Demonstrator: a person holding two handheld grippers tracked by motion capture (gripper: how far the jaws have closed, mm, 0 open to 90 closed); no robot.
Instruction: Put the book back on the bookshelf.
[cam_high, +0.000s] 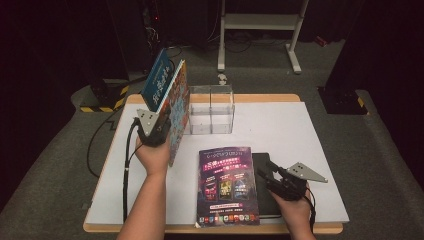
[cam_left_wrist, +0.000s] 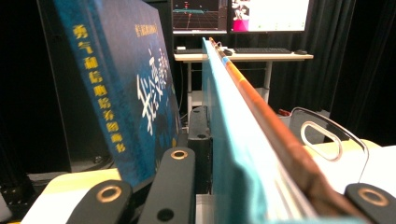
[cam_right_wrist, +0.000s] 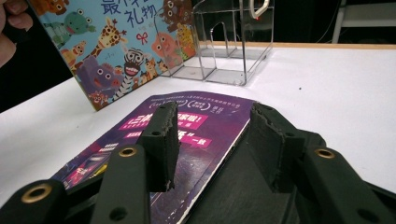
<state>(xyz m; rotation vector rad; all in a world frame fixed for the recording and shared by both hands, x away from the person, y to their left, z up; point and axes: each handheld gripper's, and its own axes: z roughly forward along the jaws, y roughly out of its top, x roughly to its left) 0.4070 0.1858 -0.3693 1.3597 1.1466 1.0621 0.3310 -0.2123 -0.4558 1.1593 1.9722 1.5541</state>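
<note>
While the left tool (cam_high: 156, 131) clamps the animal picture book (cam_high: 178, 107) and holds it up on end beside the clear plastic rack (cam_high: 211, 109), a blue book (cam_high: 159, 79) stands behind it. The step looks like filing books. Next, the picture book must slide into a slot. The right tool (cam_high: 272, 175), jaws apart, hovers over the purple magazine (cam_high: 227, 185) and black notebook (cam_high: 265, 200) on the bench (cam_high: 310, 150). The right gripper view shows the zebra cover; the left gripper view shows its thin edge.

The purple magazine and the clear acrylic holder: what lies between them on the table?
Nothing: in the high view, bare white table separates the purple magazine from the clear acrylic holder.
</note>
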